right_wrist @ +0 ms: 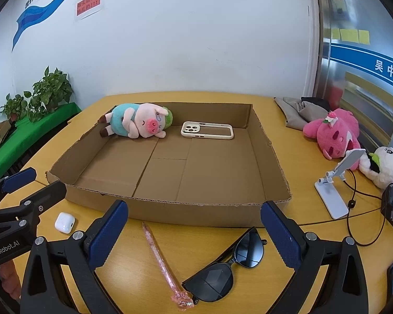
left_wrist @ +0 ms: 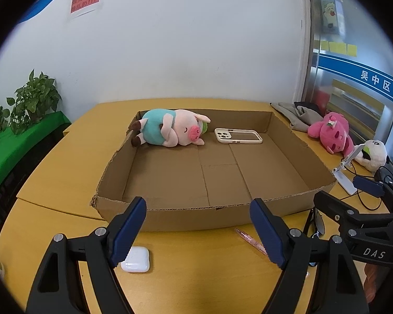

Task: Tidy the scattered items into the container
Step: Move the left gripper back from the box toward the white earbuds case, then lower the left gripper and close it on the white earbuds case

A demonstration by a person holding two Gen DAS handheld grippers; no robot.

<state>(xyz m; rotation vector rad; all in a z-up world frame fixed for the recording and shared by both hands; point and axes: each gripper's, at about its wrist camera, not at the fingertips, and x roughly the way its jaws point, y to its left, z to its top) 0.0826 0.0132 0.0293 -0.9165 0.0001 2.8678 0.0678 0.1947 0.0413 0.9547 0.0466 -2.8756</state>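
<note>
A shallow cardboard tray (left_wrist: 196,217) (right_wrist: 196,214) lies on the yellow table. Inside it, at the far end, rest a pig plush (left_wrist: 170,129) (right_wrist: 137,124) and a cream phone case (left_wrist: 238,136) (right_wrist: 207,130). In front of the tray lie a white earbud case (left_wrist: 136,260) (right_wrist: 64,222), a pink pen (left_wrist: 250,240) (right_wrist: 159,259) and black sunglasses (right_wrist: 228,267) (left_wrist: 317,223). My left gripper (left_wrist: 197,225) hovers open over the table edge, with the earbud case just behind its left finger. My right gripper (right_wrist: 194,233) is open above the pen and sunglasses, holding nothing.
To the right of the tray sit a pink plush (right_wrist: 332,133), a white panda plush (right_wrist: 382,167), a white phone stand (right_wrist: 332,188) with a cable, and grey cloth (right_wrist: 298,113). Potted plants (right_wrist: 49,91) stand on a green shelf at the left.
</note>
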